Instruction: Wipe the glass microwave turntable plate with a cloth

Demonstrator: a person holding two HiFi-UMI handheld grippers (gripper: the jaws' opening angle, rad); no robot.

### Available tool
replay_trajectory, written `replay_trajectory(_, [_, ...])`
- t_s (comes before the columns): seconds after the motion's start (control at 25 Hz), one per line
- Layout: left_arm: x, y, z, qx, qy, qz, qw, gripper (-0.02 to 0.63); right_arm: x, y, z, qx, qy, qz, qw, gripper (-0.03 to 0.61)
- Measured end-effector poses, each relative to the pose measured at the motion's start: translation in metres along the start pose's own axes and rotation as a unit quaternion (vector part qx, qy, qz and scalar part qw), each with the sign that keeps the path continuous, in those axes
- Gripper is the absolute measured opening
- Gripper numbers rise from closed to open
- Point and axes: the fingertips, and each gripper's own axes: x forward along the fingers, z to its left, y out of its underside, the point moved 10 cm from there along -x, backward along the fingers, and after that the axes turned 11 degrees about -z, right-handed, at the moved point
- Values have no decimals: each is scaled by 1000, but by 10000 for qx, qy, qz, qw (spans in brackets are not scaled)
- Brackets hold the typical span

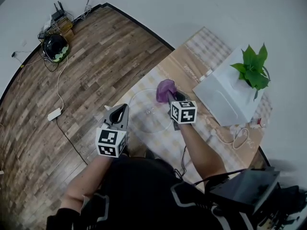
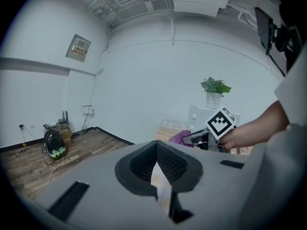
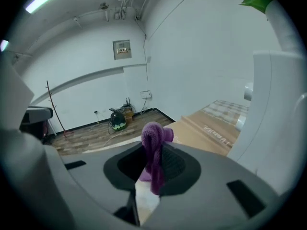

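**Above the plate, cloth poised**

Over the far edge of the glass turntable plate (image 1: 144, 110), which lies flat on the checked table (image 1: 206, 44), our right gripper (image 1: 169, 97) pinches the purple cloth (image 1: 165, 88) in a bunch. We judge this leaves a wad free to rub the glass. Our left gripper (image 1: 123, 110) hovers beside the plate's left rim, jaws pressed together on nothing, likely ready to steady it. Print on the brown strip (image 1: 187, 66) and the wall panel (image 3: 122, 49) is too small for us to read.

The table (image 1: 189, 61), partly under a checked cover (image 1: 211, 44), bears the glass turntable plate (image 1: 144, 104) and a white microwave (image 1: 225, 97).
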Motion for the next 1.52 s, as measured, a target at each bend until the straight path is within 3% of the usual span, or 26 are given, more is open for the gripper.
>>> replay_trajectory(0.28, [-7, 4, 6, 13, -76, 139, 9999, 6, 23, 52, 16, -519, -184, 828, 9950, 72])
replay_trajectory(0.56, [-18, 10, 14, -105, -315, 144, 9993, 6, 22, 67, 60, -813, -717, 1072, 9883, 72])
replay_trajectory(1.0, [-37, 12, 12, -166, -486, 70, 9987, 6, 13, 78, 107, -701, -1248, 1189, 9825, 74])
replay_trajectory(1.52, [-62, 12, 9, -226, -716, -13, 9972, 6, -6, 92, 172, -498, -2117, 1393, 9661, 73])
